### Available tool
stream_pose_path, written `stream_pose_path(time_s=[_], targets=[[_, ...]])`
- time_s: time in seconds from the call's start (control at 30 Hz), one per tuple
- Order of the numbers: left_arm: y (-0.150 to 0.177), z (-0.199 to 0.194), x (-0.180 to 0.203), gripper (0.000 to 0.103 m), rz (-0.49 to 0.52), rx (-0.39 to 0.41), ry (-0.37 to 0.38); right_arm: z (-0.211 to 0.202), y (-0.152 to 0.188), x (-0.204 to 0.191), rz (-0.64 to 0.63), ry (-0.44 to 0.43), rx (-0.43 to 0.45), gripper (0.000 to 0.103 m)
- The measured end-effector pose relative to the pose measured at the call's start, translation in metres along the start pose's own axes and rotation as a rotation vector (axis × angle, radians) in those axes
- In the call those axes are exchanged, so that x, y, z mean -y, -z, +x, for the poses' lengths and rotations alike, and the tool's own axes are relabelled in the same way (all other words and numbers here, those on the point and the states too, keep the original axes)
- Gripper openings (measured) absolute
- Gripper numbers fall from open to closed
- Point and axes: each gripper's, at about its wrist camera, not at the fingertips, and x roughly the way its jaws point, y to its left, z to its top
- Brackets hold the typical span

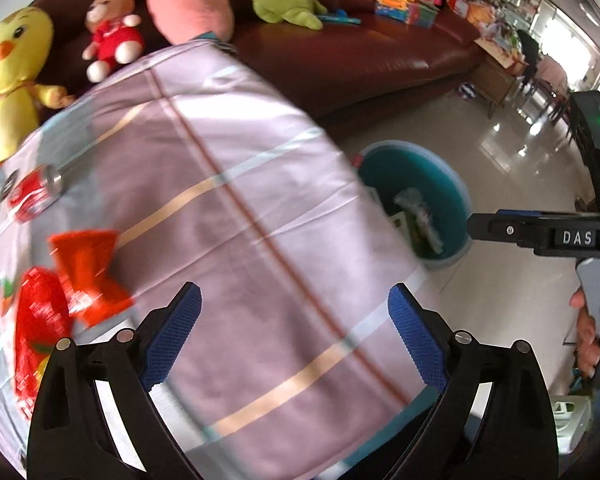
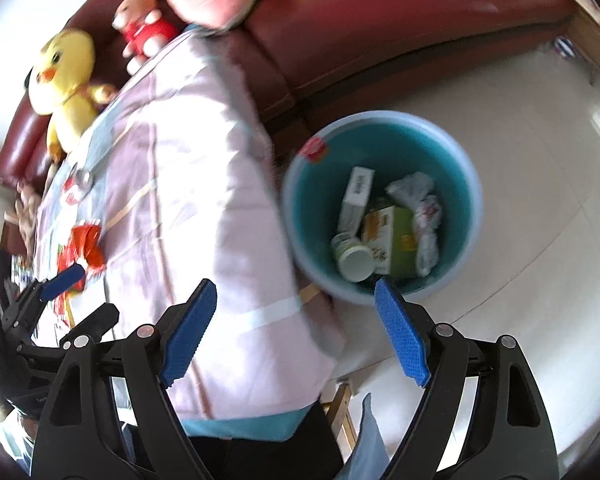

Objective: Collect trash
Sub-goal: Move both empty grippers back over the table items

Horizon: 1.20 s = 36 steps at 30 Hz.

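Observation:
A table under a pink striped cloth holds a crushed red can and red snack wrappers at its left side. They show small in the right wrist view: the can and the wrappers. A teal trash bin stands on the floor right of the table and holds boxes, a jar and crumpled plastic. It also shows in the left wrist view. My left gripper is open and empty over the cloth. My right gripper is open and empty just before the bin.
A dark red sofa behind the table carries a yellow chick toy, a teddy bear, pink and green plush and boxes. Shiny tiled floor lies right of the bin. A wooden leg stands below the cloth.

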Motion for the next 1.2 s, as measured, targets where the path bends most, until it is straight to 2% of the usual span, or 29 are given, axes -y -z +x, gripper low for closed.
stream_pose_path(time_s=[0.33, 0.6, 0.87, 0.97, 1.1, 1.2], targets=[[0.066, -0.055, -0.087, 0.097, -0.077, 0.017, -0.115, 0.011, 0.032, -0.087, -0.168, -0.006, -0.065, 0.078], [0.129, -0.076, -0.129, 0.097, -0.099, -0.019, -0.134, 0.021, 0.064, -0.14, -0.289, -0.02, -0.12, 0.078], [0.187, -0.071, -0.136, 0.097, -0.1, -0.082, -0.093, 0.032, 0.091, -0.172, -0.353, -0.023, -0.164, 0.078], [0.203, -0.061, -0.138, 0.097, -0.186, -0.108, -0.025, 0.035, 0.1, -0.181, -0.364, -0.033, -0.173, 0.078], [0.214, -0.045, -0.139, 0.097, -0.277, -0.133, -0.017, 0.04, 0.108, -0.186, -0.376, -0.033, -0.191, 0.078], [0.217, -0.037, -0.144, 0.097, -0.385, -0.124, 0.018, 0.042, 0.11, -0.185, -0.371, -0.032, -0.195, 0.078]])
